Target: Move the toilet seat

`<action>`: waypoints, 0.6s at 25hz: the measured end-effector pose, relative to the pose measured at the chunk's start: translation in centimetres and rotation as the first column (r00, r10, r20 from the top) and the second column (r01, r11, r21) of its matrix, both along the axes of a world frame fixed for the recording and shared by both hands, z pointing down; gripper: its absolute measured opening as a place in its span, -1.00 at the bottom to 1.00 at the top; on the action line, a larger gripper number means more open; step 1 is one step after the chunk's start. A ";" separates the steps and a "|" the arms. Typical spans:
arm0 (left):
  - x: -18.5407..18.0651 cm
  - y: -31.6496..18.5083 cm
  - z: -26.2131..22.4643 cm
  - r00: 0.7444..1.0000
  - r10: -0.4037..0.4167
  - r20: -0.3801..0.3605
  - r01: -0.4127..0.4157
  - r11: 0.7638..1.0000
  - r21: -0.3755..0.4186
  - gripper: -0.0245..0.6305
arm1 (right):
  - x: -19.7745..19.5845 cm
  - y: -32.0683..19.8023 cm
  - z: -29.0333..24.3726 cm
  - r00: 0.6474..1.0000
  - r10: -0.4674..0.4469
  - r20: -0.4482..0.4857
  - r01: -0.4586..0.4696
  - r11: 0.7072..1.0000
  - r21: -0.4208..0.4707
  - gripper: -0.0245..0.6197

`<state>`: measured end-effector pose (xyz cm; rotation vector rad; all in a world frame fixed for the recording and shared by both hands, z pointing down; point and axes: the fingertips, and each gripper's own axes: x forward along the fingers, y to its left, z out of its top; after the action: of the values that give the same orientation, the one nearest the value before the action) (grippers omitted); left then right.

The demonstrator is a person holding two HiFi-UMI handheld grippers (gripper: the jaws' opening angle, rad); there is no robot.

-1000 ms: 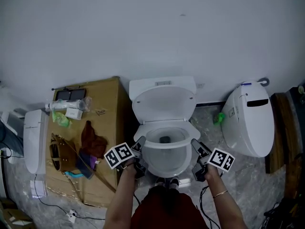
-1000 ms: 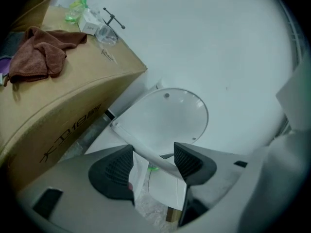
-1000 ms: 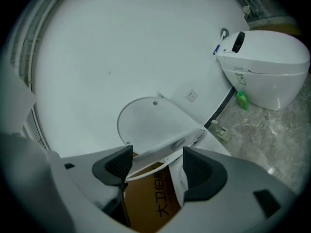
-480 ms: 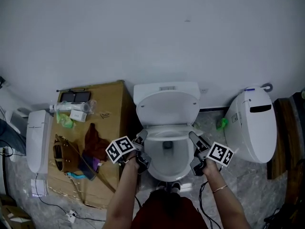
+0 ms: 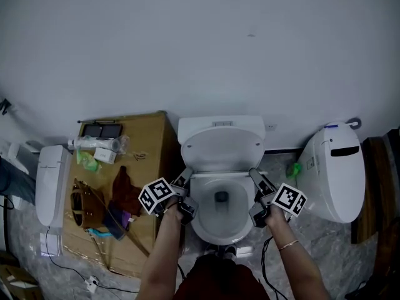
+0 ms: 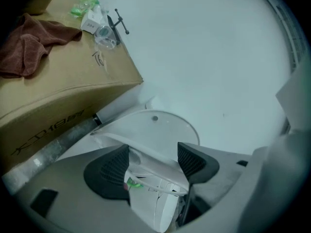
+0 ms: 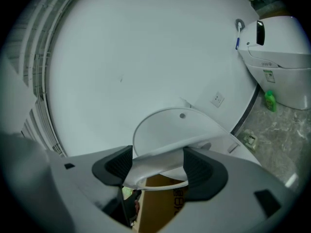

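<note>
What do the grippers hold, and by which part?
The toilet seat, by its side rims. The right gripper is shut on the right rim; the left gripper grips the left rim, though its jaws have just been opening.

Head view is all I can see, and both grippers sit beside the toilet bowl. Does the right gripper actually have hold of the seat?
Observer: Yes. The right gripper view shows the right gripper closed on the rim of the toilet seat, which fills the gap between its pads.
Operator: And the left one, is it gripping too?
Observer: The left gripper view shows the left gripper with the same seat's rim between its jaws, touching both pads, though those jaws have just been opening.
</note>
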<state>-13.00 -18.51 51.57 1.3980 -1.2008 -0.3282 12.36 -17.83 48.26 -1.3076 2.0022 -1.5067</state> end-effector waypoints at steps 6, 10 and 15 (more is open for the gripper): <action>-0.3 -2.1 -0.8 0.999 -0.011 -0.043 0.016 0.994 0.111 -0.01 | -0.2 -2.2 -0.5 0.999 -0.039 -0.005 0.040 0.998 0.044 0.11; -0.4 -3.3 -1.2 0.998 -0.014 -0.066 0.025 0.984 0.178 0.00 | -0.4 -3.4 -0.7 0.992 -0.097 -0.083 0.105 0.990 0.095 0.11; -0.3 -4.7 -1.6 0.999 0.035 -0.015 -0.029 0.963 0.267 0.00 | -0.6 -5.4 -0.7 0.984 -0.116 -0.136 0.134 0.982 0.133 0.11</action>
<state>-13.27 -23.22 49.99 1.6408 -1.1470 -0.4947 11.76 -23.20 47.53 -1.2705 2.2661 -1.3333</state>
